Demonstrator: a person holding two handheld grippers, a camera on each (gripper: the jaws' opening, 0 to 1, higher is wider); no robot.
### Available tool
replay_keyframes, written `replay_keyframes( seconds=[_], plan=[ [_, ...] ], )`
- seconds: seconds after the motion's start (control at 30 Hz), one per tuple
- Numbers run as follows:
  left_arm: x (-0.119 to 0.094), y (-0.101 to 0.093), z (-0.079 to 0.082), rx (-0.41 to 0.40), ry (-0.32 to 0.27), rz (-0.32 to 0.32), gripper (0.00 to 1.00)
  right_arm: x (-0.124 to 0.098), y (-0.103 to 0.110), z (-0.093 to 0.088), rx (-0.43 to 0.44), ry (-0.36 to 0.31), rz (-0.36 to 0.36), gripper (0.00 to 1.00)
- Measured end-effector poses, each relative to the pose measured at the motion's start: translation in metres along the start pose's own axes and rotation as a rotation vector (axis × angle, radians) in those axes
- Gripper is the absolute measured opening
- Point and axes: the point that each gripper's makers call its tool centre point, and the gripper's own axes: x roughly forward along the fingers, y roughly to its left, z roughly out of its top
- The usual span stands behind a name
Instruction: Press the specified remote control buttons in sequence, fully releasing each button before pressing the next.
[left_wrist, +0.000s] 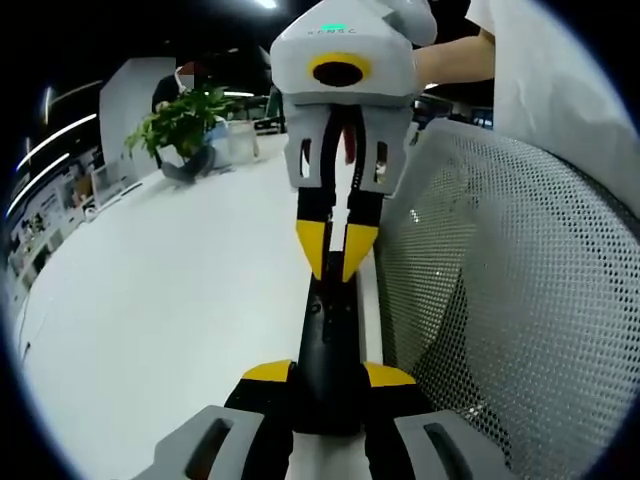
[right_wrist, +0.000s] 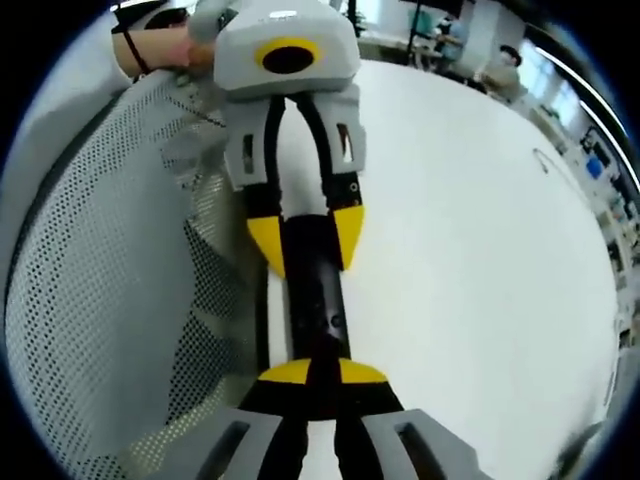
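1. Where the left gripper view looks along its own jaws, the left tool (left_wrist: 328, 385) at the bottom centre grips the near end of a slim black remote control (left_wrist: 328, 345), yellow tips on either side of it.
2. At the upper centre of that view, the right tool (left_wrist: 336, 262) points down at the far end of the remote, its jaws nearly together and the tips touching or just above the top face; which of the two cannot be told.
3. In the right gripper view the remote (right_wrist: 318, 290) runs up the centre; the right tool (right_wrist: 322, 372) meets it at the bottom, the left tool (right_wrist: 305, 240) clasps it higher up.
4. The remote lies over the white desk (left_wrist: 160, 300), just beside a mesh chair back (left_wrist: 510, 300) on the right of the left gripper view.
5. Judged: a light, rigid plastic body with smooth, possibly slippery sides; hold it across the narrow sides, clear of the buttons, and press lightly.
6. A potted plant (left_wrist: 185, 125) stands at the upper left, well apart.
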Motion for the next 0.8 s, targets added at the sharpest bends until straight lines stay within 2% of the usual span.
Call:
replay_keyframes(
  seconds=[0.13, 0.17, 0.2, 0.27, 0.43, 0.47, 0.53, 0.8],
  plan=[
    [-0.0001, 0.0001, -0.0005, -0.002, -0.001, 0.001, 0.25, 0.0012, -0.0001, 0.0003, -0.015, 0.018, -0.005, 0.04],
    [-0.0001, 0.0000, -0.0003, -0.002, -0.001, 0.001, 0.25, 0.0011, -0.0003, 0.0005, 0.008, 0.028, -0.005, 0.04],
    [-0.0001, -0.0001, -0.0002, -0.002, -0.001, 0.001, 0.25, 0.0014, -0.0003, 0.0003, -0.021, 0.040, -0.001, 0.04],
    [-0.0001, -0.0002, -0.0001, -0.002, -0.001, 0.000, 0.25, 0.0019, -0.0004, 0.0005, -0.021, 0.057, 0.003, 0.04],
    [0.0000, 0.0000, -0.0002, 0.000, 0.002, 0.000, 0.24, -0.0004, -0.0011, -0.0014, 0.000, 0.025, 0.001, 0.04],
    [0.0000, 0.0001, -0.0003, 0.000, 0.002, 0.000, 0.24, -0.0006, -0.0006, -0.0012, -0.021, 0.011, -0.002, 0.04],
    [0.0000, 0.0002, -0.0004, -0.001, 0.003, 0.001, 0.24, -0.0017, -0.0015, -0.0013, 0.017, -0.005, -0.002, 0.04],
    [0.0003, 0.0002, -0.0003, 0.000, 0.003, 0.002, 0.25, -0.0023, -0.0001, -0.0035, 0.016, 0.002, 0.001, 0.04]
  ],
)
